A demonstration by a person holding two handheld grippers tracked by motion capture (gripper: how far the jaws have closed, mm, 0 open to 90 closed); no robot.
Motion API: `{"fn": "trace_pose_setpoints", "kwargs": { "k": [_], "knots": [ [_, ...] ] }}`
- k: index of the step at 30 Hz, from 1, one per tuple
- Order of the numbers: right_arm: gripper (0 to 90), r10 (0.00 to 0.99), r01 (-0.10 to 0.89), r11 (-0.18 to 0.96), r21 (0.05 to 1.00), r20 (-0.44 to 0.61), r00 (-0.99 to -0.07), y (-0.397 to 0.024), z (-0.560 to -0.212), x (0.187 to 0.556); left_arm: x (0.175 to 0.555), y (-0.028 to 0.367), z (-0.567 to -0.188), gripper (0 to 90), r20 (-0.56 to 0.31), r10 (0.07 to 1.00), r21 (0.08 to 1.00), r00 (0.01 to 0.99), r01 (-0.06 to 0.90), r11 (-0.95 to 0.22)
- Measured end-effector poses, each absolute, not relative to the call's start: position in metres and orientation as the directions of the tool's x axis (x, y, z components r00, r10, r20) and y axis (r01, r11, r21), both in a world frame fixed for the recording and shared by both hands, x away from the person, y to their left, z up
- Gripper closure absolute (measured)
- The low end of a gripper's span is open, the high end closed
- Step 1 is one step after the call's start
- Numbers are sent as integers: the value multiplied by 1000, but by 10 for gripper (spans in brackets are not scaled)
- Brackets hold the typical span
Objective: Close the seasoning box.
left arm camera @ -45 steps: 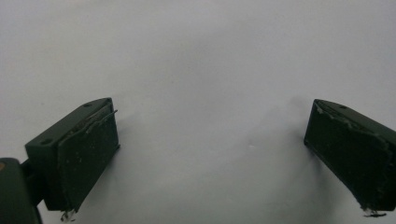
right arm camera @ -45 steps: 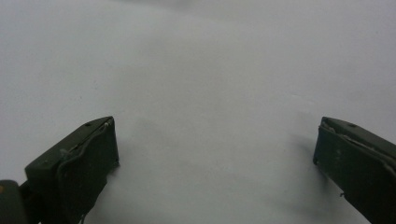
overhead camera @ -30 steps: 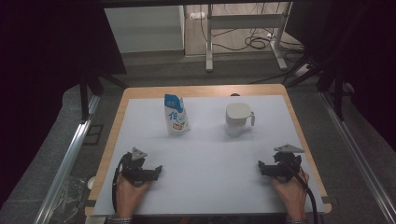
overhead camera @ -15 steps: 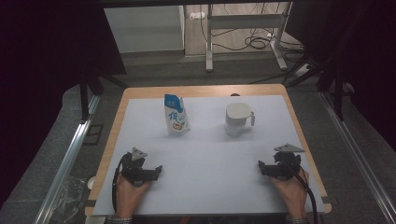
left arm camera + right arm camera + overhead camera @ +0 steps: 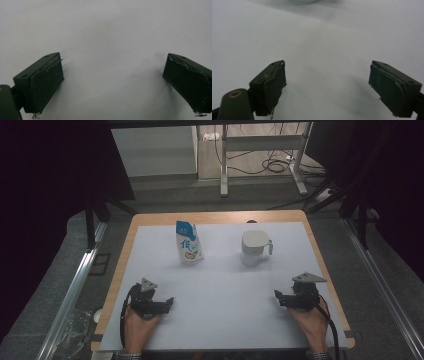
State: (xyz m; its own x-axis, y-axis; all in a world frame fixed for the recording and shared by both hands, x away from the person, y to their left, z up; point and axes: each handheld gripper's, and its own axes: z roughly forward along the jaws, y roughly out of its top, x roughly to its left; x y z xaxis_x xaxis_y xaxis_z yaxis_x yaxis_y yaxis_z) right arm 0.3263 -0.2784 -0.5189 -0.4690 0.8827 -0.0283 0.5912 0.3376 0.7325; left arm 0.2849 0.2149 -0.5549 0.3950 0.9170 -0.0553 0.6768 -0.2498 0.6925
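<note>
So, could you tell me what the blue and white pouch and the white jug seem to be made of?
The pouch looks like soft plastic film, faintly glossy: printed, standing with a creased, tapering top. The jug looks like matte white rigid plastic, with a flat lid and moulded handle; ceramic cannot be ruled out.

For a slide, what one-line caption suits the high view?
Two hand-held grippers, left gripper and right gripper, rest open on a white mat before a blue-and-white pouch and a white lidded jug.

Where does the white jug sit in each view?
High view: jug upright on the far right part of the sheet.
Right gripper view: a pale sliver at the top edge, left of centre, perhaps its base.
Left gripper view: sheet ahead of the open jaws.
Shared landmark: the white sheet.
</note>
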Motion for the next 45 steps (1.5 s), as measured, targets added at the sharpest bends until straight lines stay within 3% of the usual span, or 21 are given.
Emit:
{"fn": "trace_pose_setpoints", "kwargs": {
  "k": [6,14,18,45],
  "knots": [
    [155,878,591,335,734,-15,-479,-276,-515,329,285,215,-555,28,-55,917,693,395,676,-249],
    [155,842,493,391,777,-85,-532,-267,-506,334,285,215,-555,28,-55,917,693,395,676,-249],
    [209,842,435,367,822,-95,-531,-265,-503,337,285,215,-555,28,-55,917,694,394,676,-249],
    [263,873,438,316,842,-77,-482,-252,-486,369,285,215,-555,28,-55,917,695,394,675,-248]
  ]
}}
